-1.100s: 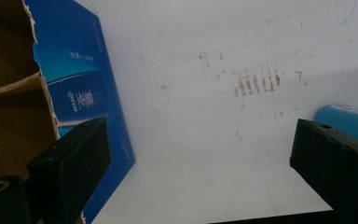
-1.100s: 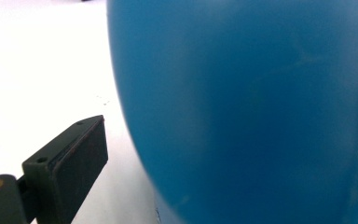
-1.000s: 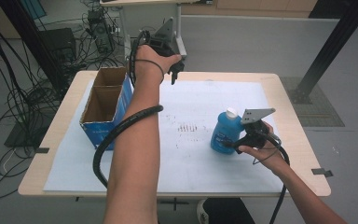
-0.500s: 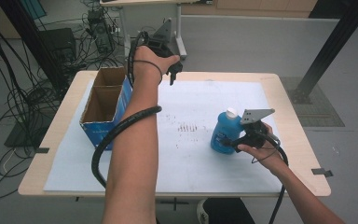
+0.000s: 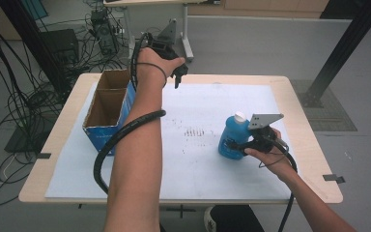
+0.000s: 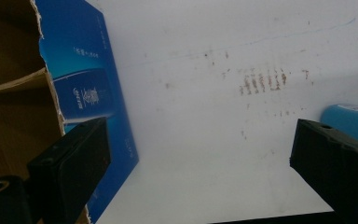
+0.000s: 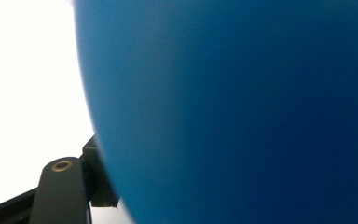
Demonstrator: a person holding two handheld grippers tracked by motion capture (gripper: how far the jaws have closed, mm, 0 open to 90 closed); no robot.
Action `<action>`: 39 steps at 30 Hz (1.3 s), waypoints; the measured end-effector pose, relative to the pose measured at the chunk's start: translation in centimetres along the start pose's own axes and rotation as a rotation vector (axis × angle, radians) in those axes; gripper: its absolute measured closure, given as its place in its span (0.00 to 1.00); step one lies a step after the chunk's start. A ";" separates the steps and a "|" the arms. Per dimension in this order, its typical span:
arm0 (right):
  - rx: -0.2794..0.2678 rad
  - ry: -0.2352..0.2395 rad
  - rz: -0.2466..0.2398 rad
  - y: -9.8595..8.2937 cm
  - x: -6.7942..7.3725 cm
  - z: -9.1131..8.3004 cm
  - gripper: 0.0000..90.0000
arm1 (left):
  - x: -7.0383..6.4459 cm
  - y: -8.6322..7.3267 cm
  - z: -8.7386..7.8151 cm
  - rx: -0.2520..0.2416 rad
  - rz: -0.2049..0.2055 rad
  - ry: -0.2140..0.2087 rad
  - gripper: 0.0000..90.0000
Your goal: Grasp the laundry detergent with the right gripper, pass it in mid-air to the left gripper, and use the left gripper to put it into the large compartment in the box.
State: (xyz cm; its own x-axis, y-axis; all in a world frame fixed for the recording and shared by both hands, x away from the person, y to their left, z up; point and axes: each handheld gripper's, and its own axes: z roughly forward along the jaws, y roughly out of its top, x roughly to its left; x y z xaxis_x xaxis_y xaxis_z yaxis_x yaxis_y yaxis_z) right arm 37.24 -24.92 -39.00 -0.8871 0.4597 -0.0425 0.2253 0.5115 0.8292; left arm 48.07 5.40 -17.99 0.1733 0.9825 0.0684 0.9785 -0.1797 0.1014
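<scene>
A blue bottle [image 5: 231,135] with a white cap stands upright on the white sheet at the right. My right gripper [image 5: 235,145] is low at its right side and shut on it. In the right gripper view the bottle [image 7: 237,102] is pressed close, and one black finger [image 7: 63,191] rests along its left edge. My left gripper [image 5: 175,73] hangs in the air over the table's far edge, beside the box, with its jaws pointing down. Seen from its own camera, the left gripper [image 6: 198,140] is wide open and holds nothing.
An open cardboard box [image 5: 100,140] with blue outer walls stands at the table's left; its blue wall [image 6: 88,84] also appears beside the left jaw. Faint brown marks [image 5: 195,131] stain the white sheet [image 5: 198,174]. Cables and equipment lie on the floor beyond the table.
</scene>
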 end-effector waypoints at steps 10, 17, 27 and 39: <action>-0.007 0.011 -0.009 -0.2 0.1 0.4 0.42 | 0.2 0.0 0.1 0.003 0.002 0.001 0.06; -0.013 0.019 0.001 -0.3 0.0 0.5 0.44 | 0.2 0.1 0.3 0.004 0.000 -0.002 0.06; -0.015 0.025 0.019 -0.3 -0.1 0.4 0.46 | 0.3 -0.1 0.0 0.001 -0.003 0.003 0.06; -0.015 0.023 0.025 -0.3 -0.1 0.4 0.46 | 0.2 -0.1 -0.1 0.000 -0.002 0.006 0.06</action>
State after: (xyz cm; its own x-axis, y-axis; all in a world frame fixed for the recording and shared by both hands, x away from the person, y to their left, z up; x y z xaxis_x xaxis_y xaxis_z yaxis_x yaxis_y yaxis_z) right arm 37.40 -24.85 -39.48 -0.8903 0.4553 -0.0090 0.2415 0.4888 0.8383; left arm 47.96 5.64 -17.86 0.1711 0.9824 0.0746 0.9787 -0.1781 0.1018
